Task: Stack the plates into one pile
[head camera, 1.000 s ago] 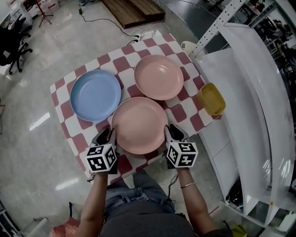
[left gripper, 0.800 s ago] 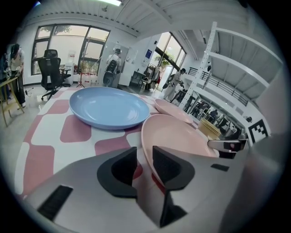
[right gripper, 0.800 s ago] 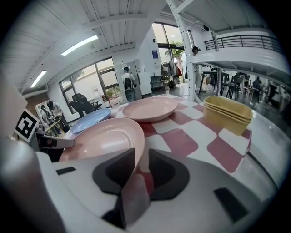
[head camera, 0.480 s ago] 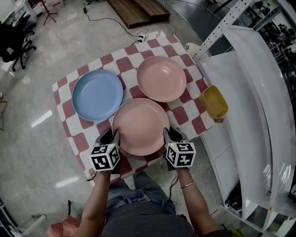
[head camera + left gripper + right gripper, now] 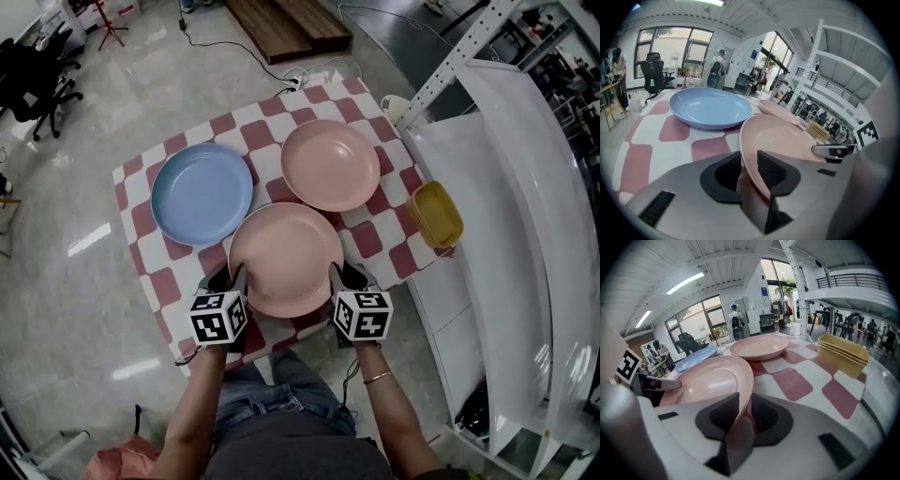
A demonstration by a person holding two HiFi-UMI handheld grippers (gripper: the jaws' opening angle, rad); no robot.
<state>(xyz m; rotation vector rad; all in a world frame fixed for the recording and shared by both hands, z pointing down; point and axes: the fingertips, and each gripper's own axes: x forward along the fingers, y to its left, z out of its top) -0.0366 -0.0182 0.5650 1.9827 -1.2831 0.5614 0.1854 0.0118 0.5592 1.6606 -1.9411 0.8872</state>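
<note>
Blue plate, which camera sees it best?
The head view: it shows the whole blue plate from above, round, on the checked cloth. The left gripper view shows it low from the side, as a flat oval. The right gripper view shows only a sliver behind the held pink plate.

The head view looks steeply down from above the near edge of the desk (image 5: 173, 272), taking in its whole checked top. The camera on the left tongs (image 5: 749, 169) sits low at the near left, close behind the near pink plate (image 5: 787, 140), facing far and right. The camera on the right tongs (image 5: 745, 419) mirrors it from the near right. All three views share that plate, the blue plate (image 5: 202, 193) and the far pink plate (image 5: 330, 164).
</note>
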